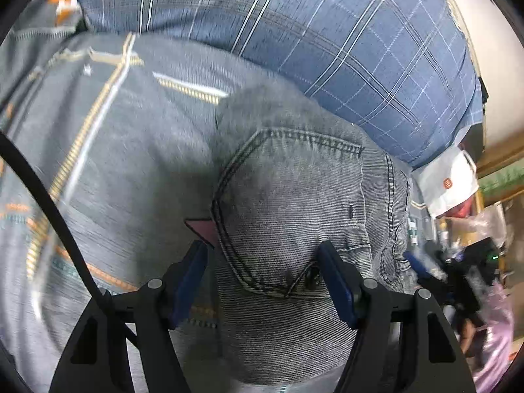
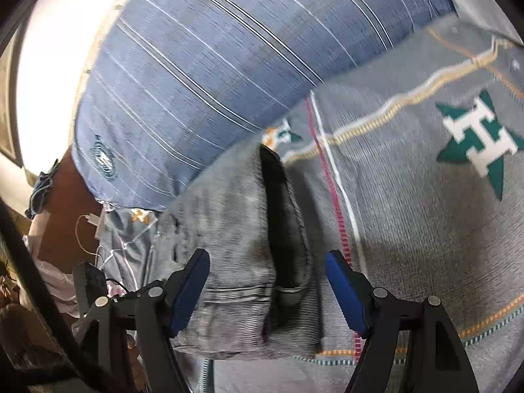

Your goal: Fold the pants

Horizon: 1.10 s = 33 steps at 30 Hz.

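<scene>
Left hand-held gripper [image 1: 263, 262] released, its jaws wide around the folded grey denim pants [image 1: 294, 203]; right hand-held gripper [image 2: 268, 270] likewise released over them; beneath, a grey patterned bedspread [image 2: 409, 196]; beyond, a blue checked pillow [image 1: 327, 32].

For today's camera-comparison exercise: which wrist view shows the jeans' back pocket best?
The left wrist view: the back pocket fills the centre, its stitched outline complete. The right wrist view shows only the jeans' folded legs and dark hem, no pocket.
</scene>
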{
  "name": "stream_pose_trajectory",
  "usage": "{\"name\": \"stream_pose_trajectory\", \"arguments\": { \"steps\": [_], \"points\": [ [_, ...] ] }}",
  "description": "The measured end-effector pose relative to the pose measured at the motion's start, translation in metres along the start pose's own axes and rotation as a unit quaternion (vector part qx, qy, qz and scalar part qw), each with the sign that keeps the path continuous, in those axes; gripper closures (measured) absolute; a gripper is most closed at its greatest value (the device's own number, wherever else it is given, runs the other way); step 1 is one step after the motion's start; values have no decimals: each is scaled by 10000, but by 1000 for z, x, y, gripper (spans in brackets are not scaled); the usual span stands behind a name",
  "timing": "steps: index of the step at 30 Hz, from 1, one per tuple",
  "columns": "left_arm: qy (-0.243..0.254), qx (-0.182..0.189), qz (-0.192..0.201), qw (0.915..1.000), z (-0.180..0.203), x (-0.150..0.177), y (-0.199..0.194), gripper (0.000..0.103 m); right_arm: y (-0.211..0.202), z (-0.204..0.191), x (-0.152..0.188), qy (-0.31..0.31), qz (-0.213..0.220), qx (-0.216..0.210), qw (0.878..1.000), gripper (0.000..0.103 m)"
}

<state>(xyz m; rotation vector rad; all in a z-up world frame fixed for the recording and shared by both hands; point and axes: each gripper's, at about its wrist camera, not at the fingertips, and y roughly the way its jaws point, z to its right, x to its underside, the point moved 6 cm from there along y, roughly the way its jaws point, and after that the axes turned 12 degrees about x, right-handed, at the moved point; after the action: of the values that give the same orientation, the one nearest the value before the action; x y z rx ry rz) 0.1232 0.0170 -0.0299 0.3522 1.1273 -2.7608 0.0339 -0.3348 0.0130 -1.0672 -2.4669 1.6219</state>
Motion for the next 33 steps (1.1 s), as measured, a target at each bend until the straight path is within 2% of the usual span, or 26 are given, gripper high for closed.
{"name": "stream_pose_trajectory", "arguments": {
  "steps": [4,5,6,7,8,9,12,13,14,15,16,17,18,20,23,26,29,33],
  "points": [
    [-82,184,56,9998,-3,-1,2,33,20,-2,10,28,-355,-144,9993,28],
    [-146,249,62,9996,-6,0,3,36,25,-4,13,-10,-486,-161,9987,30],
    [-179,335,72,9993,-6,1,4,43,31,-5,17,-44,-571,-101,9983,33],
    [-157,347,50,9993,-5,2,4,56,36,-5,20,-86,-625,18,9980,51],
    [-108,267,42,9996,-3,3,4,57,38,-5,21,-140,-609,115,9980,59],
    [-28,229,97,9997,1,4,1,57,37,-6,22,-200,-596,121,9980,60],
    [16,127,155,9998,4,6,-1,53,36,-9,23,-243,-532,119,9982,61],
    [-23,75,172,9998,2,7,2,43,37,-8,23,-183,-543,83,9983,56],
    [-18,-6,131,9999,-2,9,7,40,39,-5,23,-88,-565,64,9983,52],
    [40,-84,81,9999,-6,11,15,41,40,-1,24,-14,-562,4,9984,52],
    [143,-138,196,9996,-4,13,14,45,40,-3,23,-74,-542,42,9985,53],
    [233,-156,230,9993,-1,14,13,59,39,-6,24,-229,-513,141,9983,55],
    [336,-138,213,9991,6,17,11,62,39,-10,26,-396,-460,271,9978,59],
    [533,-116,418,9976,20,21,-2,77,33,-19,30,-655,-320,398,9965,81],
    [876,169,755,9931,46,31,-33,80,1,-44,34,-1144,162,508,9920,83],
    [1010,241,872,9908,55,43,-54,81,-28,-65,45,-1404,467,410,9881,84],
    [1011,269,976,9897,58,48,-73,82,-44,-79,61,-1518,638,347,9857,84],
    [1248,160,1253,9841,69,55,-93,82,-50,-95,74,-1628,690,190,9841,84]
  ]
}}
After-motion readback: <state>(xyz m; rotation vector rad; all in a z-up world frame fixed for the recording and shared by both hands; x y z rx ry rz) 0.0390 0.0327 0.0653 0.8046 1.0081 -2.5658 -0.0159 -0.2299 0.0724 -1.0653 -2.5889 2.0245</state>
